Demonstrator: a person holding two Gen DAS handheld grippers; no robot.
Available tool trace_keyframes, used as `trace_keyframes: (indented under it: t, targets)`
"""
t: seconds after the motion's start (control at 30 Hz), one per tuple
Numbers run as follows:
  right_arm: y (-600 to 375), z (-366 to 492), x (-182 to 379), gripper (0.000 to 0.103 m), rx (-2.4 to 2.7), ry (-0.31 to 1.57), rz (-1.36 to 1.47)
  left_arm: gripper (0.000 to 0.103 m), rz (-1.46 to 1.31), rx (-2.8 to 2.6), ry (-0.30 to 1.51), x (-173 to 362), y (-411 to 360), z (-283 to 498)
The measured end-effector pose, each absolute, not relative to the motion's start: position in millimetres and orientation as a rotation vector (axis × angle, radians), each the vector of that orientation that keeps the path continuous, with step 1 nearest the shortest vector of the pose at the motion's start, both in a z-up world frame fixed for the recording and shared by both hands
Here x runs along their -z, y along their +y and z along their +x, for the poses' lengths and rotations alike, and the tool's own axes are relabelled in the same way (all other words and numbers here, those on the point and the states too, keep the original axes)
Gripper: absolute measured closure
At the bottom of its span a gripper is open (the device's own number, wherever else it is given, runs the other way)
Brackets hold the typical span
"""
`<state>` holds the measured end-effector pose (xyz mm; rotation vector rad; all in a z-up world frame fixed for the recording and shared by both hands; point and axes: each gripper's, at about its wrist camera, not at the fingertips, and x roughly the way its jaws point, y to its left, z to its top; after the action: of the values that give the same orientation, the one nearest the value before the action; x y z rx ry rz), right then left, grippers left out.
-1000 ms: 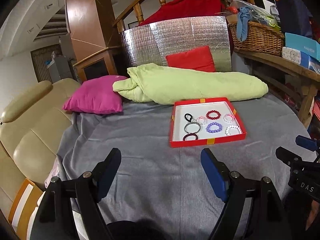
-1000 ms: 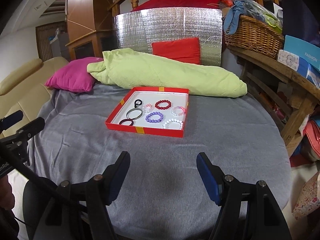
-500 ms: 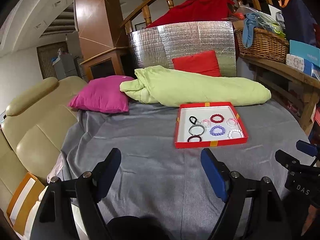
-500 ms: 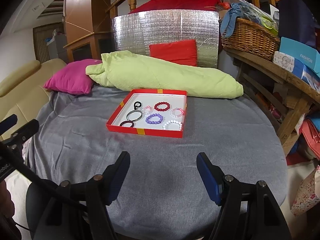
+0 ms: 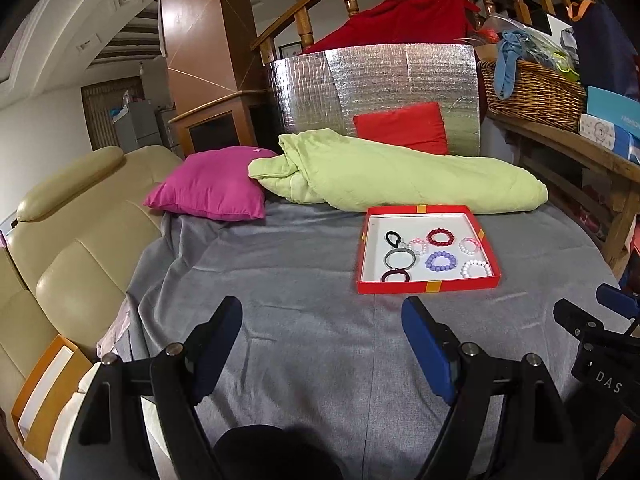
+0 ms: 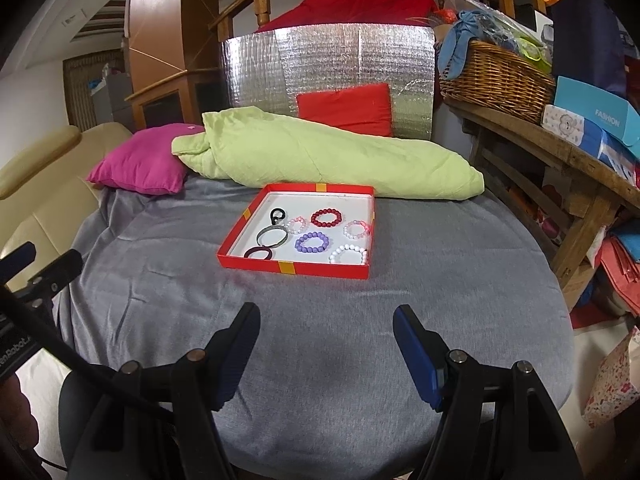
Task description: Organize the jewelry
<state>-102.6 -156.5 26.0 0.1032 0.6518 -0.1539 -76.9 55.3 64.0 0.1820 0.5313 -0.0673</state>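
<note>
A red tray with a white floor (image 5: 426, 286) (image 6: 292, 268) sits on the grey cloth. It holds several pieces: a dark red bead bracelet (image 5: 440, 237) (image 6: 327, 217), a purple bead bracelet (image 5: 440, 261) (image 6: 311, 242), a white bead bracelet (image 5: 475, 268) (image 6: 348, 254), pink-white bracelets, a grey ring (image 5: 399, 258) (image 6: 273, 236) and a black clasp (image 5: 393, 238) (image 6: 278, 215). My left gripper (image 5: 322, 320) is open and empty, well short of the tray. My right gripper (image 6: 326, 324) is open and empty, also short of it.
A green quilt (image 5: 400, 176) (image 6: 320, 156), a magenta cushion (image 5: 212, 188) and a red cushion (image 5: 402, 128) lie behind the tray. A beige sofa (image 5: 68, 248) is at left. A wooden shelf with a wicker basket (image 6: 496, 80) and boxes runs along the right.
Both views have tilted and shifted slightly; the tray sits a little lower and more to the right in the left view. Both grippers stay open. The jewelry has not moved.
</note>
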Motion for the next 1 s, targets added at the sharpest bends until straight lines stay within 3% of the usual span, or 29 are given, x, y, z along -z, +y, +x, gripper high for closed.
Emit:
trace_keyframes:
  t: [1.0]
  targets:
    - [-162.8, -102.8, -24.9, 0.03, 0.18, 0.66, 0.112, 0.021, 0.179, 0.065, 0.532, -64.3, 56.2, -79.3]
